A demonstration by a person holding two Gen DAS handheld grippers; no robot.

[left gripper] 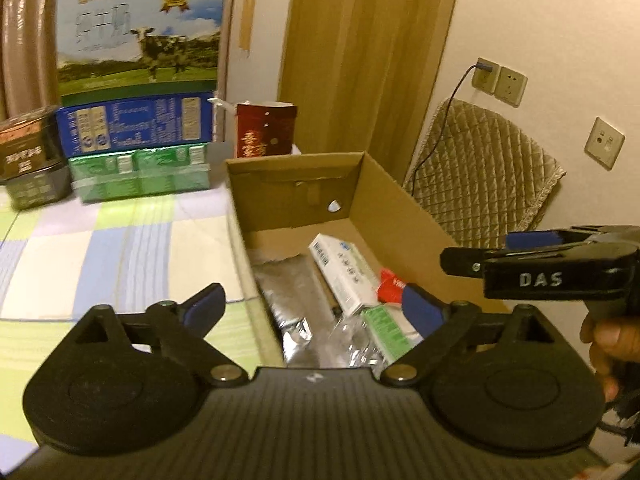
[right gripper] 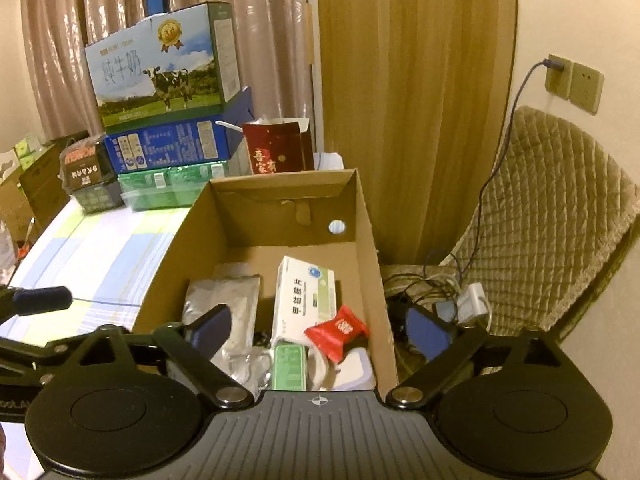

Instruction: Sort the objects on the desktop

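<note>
Right wrist view shows the right tongs [right gripper: 320,330] wide apart with nothing between them, hanging over the near end of the cardboard box [right gripper: 362,216]. Left wrist view shows the left tongs [left gripper: 316,308] wide apart and empty too, over the near left corner of the same box, with the other tongs poking in from the right and a hand [left gripper: 608,340] holding them. Just under the right tongs lies a small red candy packet [right gripper: 338,330]. It looks light and crinkly, so a soft pinch across its middle should do. It rests partly on a white medicine box [right gripper: 302,300], which looks stiff and light and would be best held across its narrow sides. A small green box [right gripper: 289,366] sits at the near end, just beside them. Silver foil bags [right gripper: 224,304] lie on the left side of the box floor; they look floppy and slippery, so an edge or corner is likely the best place to pinch. All these things are already inside the box. Beyond it, on the checked tablecloth [right gripper: 104,248], stands a stack of milk cartons [right gripper: 160,72], with a red paper bag [right gripper: 276,148] next to them.
</note>
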